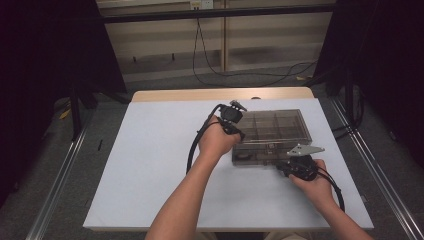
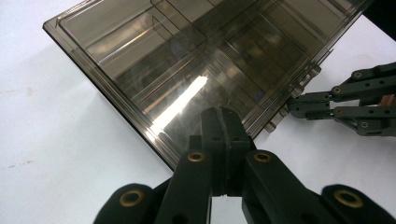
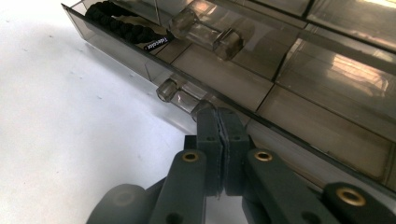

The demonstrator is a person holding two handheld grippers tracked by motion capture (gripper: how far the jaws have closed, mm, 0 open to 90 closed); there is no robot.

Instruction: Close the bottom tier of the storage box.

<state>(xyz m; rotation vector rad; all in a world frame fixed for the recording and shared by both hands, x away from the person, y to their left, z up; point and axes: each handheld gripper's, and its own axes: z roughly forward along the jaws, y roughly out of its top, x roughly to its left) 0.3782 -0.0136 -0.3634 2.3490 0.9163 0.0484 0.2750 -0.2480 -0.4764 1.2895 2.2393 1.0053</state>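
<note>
So the smoky plastic box (image 1: 272, 135) sits on the white table (image 1: 150, 165), toward its far right part. Left gripper (image 2: 223, 114) has its jaws pressed together, tips resting on the box lid near its left edge. Right gripper (image 3: 217, 116) is closed too, tips at the box's front edge by a clear latch (image 3: 180, 93), gripping nothing I can make out.

White surface (image 1: 150, 165) over a wooden top, on grey carpet floor (image 1: 45, 165). Black drapes (image 1: 45, 50) at both sides. Pale panelled wall (image 1: 165, 45) behind, black cables (image 1: 210, 70) hanging down it. Metal rails (image 1: 60, 185) along the floor. Dim light.
</note>
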